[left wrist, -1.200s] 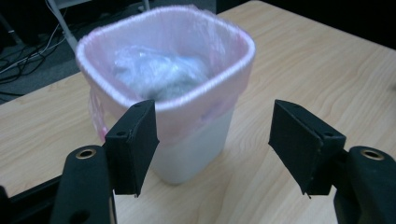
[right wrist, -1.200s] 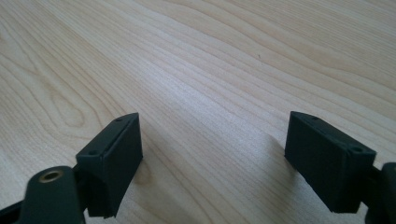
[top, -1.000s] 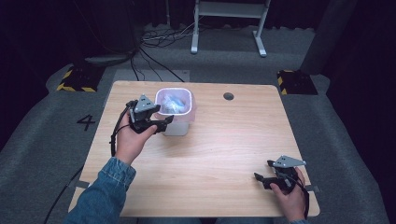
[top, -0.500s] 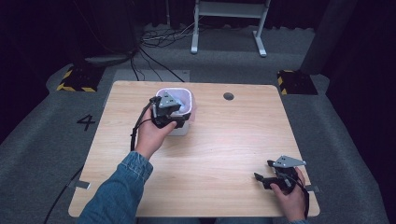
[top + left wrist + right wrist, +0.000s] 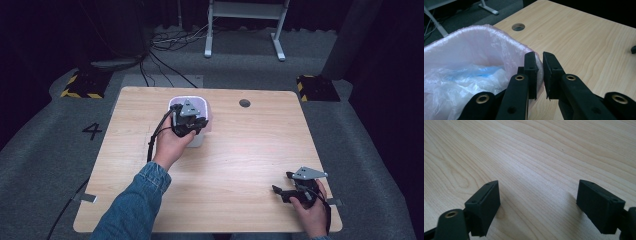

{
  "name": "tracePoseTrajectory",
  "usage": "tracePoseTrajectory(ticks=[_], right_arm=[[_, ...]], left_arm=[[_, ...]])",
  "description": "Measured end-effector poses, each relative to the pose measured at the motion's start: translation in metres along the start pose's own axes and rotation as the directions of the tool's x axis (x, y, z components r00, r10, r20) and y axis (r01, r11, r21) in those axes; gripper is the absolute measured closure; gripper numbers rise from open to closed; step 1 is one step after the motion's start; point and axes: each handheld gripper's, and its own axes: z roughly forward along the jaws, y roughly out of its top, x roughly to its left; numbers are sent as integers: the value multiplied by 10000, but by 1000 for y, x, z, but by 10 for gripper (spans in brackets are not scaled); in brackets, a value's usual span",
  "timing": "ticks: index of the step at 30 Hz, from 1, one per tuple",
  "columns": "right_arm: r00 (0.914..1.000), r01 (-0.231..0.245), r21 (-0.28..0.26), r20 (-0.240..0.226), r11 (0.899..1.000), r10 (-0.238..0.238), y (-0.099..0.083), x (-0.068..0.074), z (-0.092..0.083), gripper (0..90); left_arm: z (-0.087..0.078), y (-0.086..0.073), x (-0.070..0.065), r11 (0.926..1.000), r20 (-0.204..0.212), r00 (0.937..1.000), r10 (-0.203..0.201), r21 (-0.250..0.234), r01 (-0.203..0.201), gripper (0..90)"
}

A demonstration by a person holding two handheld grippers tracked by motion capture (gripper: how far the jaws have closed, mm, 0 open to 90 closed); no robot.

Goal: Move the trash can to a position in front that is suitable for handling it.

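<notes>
your left gripper (image 5: 539,75), jaws just closing to a narrow gap, pinches the rim of the thin pink plastic liner (image 5: 474,47) in the small white bin (image 5: 197,140) at twelve o'clock, while your right gripper (image 5: 537,205) rests spread wide and empty on the light wooden table (image 5: 250,150) at five o'clock.

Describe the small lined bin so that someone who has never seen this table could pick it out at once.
Start at the light wooden table and go to its far half, left of the round cable hole. There stands the bin, a small white tub lined with a thin pink bag and holding crumpled clear and blue plastic. It is the table's one container, and the left gripper is at its rim.
</notes>
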Motion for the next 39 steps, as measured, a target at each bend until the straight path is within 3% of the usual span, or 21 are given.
tracePoseTrajectory(ticks=[5,9,15,16,23,26,32,33,35,38,39], right_arm=[[10000,0,0,0,10000,0,0,0,0,191],[10000,-1,0,-1,10000,1,0,0,0,191],[10000,-3,0,-5,10000,3,0,0,0,191],[10000,-3,0,-5,10000,3,0,0,0,191],[10000,-4,0,-7,10000,4,0,0,0,191],[10000,-6,0,-17,10000,6,0,0,0,191],[10000,-19,2,-59,10000,19,0,0,0,191],[10000,-20,2,-61,10000,20,0,0,0,191],[10000,-21,1,-60,10000,21,0,0,0,191],[10000,-19,2,-60,10000,19,0,0,0,190],[10000,-17,4,-66,10000,17,0,0,0,190]], left_arm=[[-7,1,-7,9996,56,9999,146,258,-148,822],[-12,-3,-20,9999,263,9996,-111,27,110,827],[-20,-6,-55,10000,710,9975,32,55,-36,828],[-20,-6,-55,10000,710,9975,32,55,-36,828],[-26,-9,-89,10000,853,9963,21,54,-25,832],[-29,-8,-105,9999,1261,9920,-74,82,64,835],[-32,-9,-132,9998,1510,9884,191,11,-195,831],[-30,-9,-135,9998,1484,9887,198,-125,-182,794],[-30,-9,-138,9988,998,9942,404,-302,-376,542],[-40,-10,-131,9983,765,9970,90,-576,-45,366],[-45,-10,-127,9979,709,9975,-15,-650,62,350]])
